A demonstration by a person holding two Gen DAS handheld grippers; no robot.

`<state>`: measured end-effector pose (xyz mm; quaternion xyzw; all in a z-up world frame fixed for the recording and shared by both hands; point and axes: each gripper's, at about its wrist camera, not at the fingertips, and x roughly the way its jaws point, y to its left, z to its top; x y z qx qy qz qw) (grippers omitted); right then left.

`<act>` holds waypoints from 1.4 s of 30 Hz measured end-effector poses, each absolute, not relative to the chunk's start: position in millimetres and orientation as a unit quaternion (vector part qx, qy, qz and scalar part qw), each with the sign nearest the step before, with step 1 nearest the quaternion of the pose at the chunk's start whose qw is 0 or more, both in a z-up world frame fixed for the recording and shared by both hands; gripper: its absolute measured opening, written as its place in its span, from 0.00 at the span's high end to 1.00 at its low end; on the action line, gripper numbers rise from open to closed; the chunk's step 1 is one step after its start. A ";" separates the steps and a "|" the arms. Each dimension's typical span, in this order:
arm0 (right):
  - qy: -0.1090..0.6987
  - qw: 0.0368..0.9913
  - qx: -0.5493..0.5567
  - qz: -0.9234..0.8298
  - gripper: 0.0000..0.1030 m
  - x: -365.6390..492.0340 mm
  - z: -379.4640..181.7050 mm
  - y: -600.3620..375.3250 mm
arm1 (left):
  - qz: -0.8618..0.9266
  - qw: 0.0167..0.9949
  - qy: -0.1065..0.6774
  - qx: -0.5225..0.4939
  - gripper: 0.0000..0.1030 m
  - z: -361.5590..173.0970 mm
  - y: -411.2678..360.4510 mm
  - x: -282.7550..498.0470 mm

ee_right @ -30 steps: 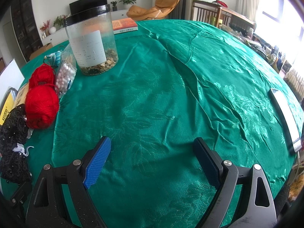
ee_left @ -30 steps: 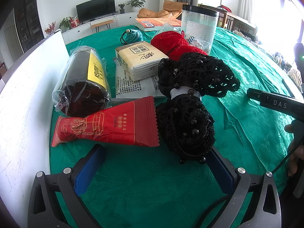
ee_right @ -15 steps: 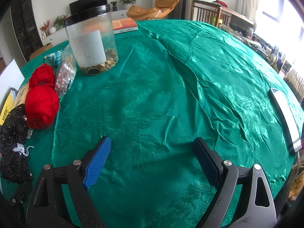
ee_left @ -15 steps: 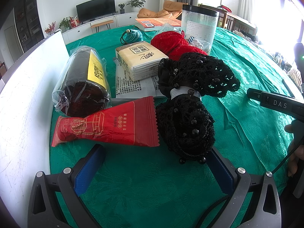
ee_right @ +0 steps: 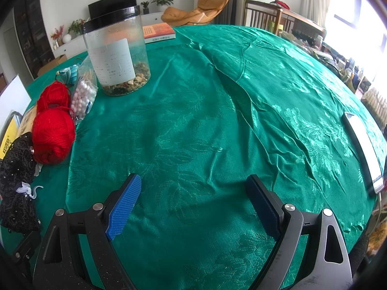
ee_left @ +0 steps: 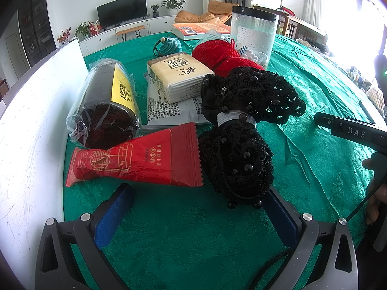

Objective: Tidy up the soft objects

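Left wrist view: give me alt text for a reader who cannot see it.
The open left gripper hovers over a green tablecloth, just short of a black beaded lace hair net and a red snack packet. Behind lie a plastic-wrapped dark roll, a tissue pack, red yarn balls and a clear jar.

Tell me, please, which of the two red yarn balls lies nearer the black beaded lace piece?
The front red yarn ball, touching the black beaded lace piece; the other red yarn ball sits behind it, nearer the clear jar.
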<state>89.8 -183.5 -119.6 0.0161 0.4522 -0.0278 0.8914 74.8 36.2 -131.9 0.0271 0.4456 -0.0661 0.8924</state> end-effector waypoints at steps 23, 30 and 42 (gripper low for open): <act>0.413 0.839 0.162 0.314 0.13 68.0 -86.4 -140.8 | -0.085 0.887 0.453 0.030 0.00 -121.9 47.0 30.3; 0.475 0.782 0.123 0.385 0.16 88.9 -94.1 -70.0 | -0.092 0.887 0.450 0.038 0.00 -113.9 45.5 12.9; 0.503 0.791 0.112 0.331 0.63 63.8 -89.3 -143.1 | -0.127 0.891 0.435 0.024 0.00 -101.0 30.2 15.2</act>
